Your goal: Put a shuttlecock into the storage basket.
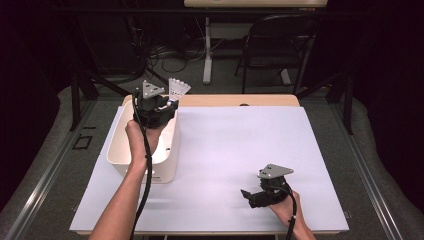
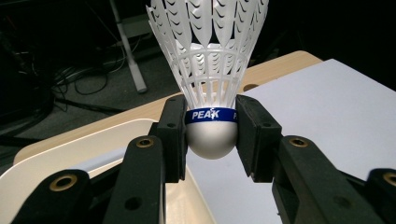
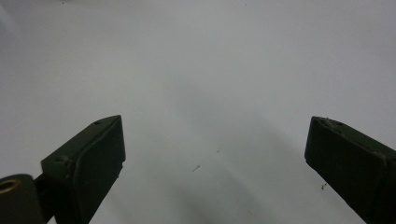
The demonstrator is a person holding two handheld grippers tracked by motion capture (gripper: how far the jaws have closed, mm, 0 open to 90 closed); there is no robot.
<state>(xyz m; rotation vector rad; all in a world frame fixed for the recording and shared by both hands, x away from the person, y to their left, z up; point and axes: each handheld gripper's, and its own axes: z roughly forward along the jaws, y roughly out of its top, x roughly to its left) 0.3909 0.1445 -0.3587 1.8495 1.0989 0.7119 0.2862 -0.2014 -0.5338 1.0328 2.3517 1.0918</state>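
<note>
Clamping the shuttlecock (image 2: 209, 93) by its cork over the bin (image 1: 116, 157), the left gripper (image 2: 210, 135) has yet to drop it; right gripper (image 3: 215, 158) gapes empty.

Counts from this moment:
- 1 white feathered shuttlecock with a blue "PEAK" band (image 2: 210, 93), also seen at (image 1: 178, 88)
- 1 cream rectangular plastic bin (image 1: 169, 150)
- 1 white sheet covering the tabletop (image 1: 240, 145)
- 1 light wooden table (image 1: 235, 100) under the sheet
- 2 black two-jaw hand-held grippers: left gripper (image 2: 211, 135), right gripper (image 3: 215, 154)
- 2 grey three-cornered plates, one per gripper
- 2 bare forearms
- 1 dark folding chair (image 1: 277, 45) behind the table
- 1 white table leg (image 1: 207, 50) on the floor beyond
</note>
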